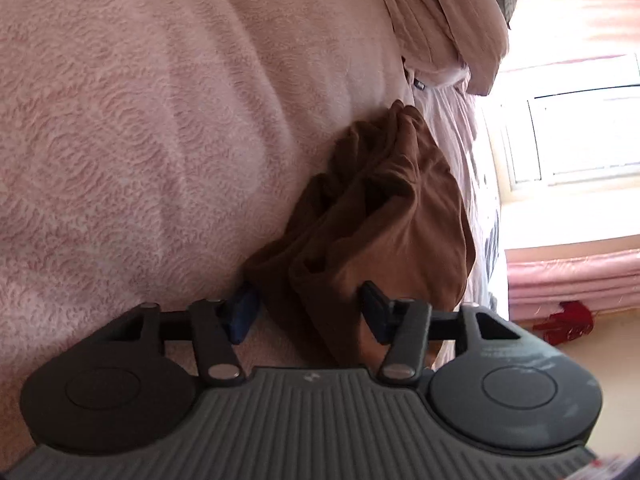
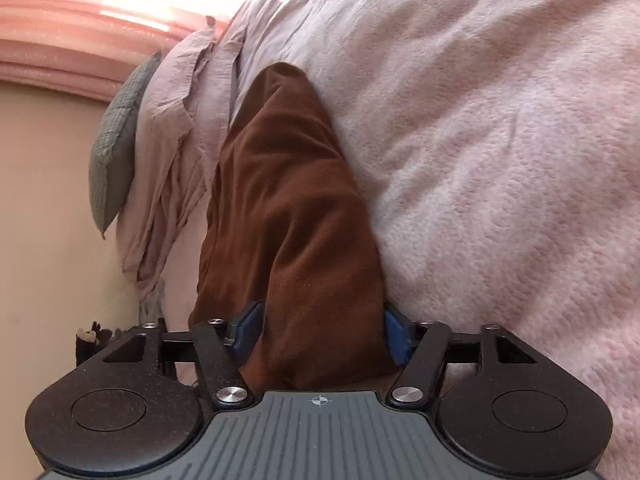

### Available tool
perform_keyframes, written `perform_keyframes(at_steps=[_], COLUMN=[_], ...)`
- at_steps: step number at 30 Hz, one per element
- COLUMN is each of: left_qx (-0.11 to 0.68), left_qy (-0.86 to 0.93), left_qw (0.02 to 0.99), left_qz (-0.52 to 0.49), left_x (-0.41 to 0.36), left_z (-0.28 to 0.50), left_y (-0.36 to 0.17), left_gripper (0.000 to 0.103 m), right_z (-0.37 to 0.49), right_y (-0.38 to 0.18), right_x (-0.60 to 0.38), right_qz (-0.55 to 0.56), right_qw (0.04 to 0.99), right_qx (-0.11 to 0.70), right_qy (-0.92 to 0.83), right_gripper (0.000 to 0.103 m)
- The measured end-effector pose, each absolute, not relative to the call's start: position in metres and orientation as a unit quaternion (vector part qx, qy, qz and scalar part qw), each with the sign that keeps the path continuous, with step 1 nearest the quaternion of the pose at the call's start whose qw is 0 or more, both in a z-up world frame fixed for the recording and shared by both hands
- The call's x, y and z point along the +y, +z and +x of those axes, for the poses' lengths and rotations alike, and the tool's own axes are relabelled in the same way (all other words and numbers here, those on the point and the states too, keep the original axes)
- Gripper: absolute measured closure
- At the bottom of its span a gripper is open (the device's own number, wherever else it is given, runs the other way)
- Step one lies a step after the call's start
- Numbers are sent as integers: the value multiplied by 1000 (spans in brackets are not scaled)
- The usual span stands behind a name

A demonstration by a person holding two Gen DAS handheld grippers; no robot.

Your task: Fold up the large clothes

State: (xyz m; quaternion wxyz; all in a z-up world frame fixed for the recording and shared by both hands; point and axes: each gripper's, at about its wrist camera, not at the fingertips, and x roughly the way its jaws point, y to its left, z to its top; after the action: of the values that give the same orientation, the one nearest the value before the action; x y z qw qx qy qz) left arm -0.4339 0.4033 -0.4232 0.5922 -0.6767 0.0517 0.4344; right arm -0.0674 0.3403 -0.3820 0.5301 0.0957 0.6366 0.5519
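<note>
garment: brown garment point(image 1: 384, 216) lies on the bed point(image 1: 140, 120), bunched into a long narrow strip, not flat.
left tool: your left tool point(image 1: 308, 312) straddles one end; cloth sits between the blue pads, the near pad looks clear of it, so released.
right tool: your right tool point(image 2: 320, 332) has cloth filling the gap, both pads against it; I read it as grasping the garment.
progress: looks early; no neat fold visible, spreading and folding remain.

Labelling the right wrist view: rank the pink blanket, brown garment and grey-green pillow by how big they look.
1. pink blanket
2. brown garment, though it is nearest the camera
3. grey-green pillow
</note>
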Motion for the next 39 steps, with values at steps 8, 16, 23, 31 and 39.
perform_keyframes(at_steps=[8, 16, 23, 31, 39], left_qx=[50, 73, 89, 100, 97], left_qy=[438, 440, 479, 519, 541], left_qw=[631, 660, 635, 614, 604], left_qz=[-638, -604, -599, -586, -578], left_x=[403, 326, 187, 120, 104], left_z=[-432, -473, -544, -589, -614], left_y=[-402, -359, -340, -339, -333], left_gripper=[94, 94, 94, 91, 73], right_z=[-72, -110, -164, -202, -156], right_y=[-368, -342, -339, -359, -299], right_x=[337, 244, 126, 79, 89], right_qz=[100, 95, 96, 75, -165], right_qw=[507, 487, 456, 429, 467], right_qx=[651, 679, 717, 740, 647], right_qy=[556, 541, 519, 513, 579], right_gripper=[92, 93, 93, 81, 61])
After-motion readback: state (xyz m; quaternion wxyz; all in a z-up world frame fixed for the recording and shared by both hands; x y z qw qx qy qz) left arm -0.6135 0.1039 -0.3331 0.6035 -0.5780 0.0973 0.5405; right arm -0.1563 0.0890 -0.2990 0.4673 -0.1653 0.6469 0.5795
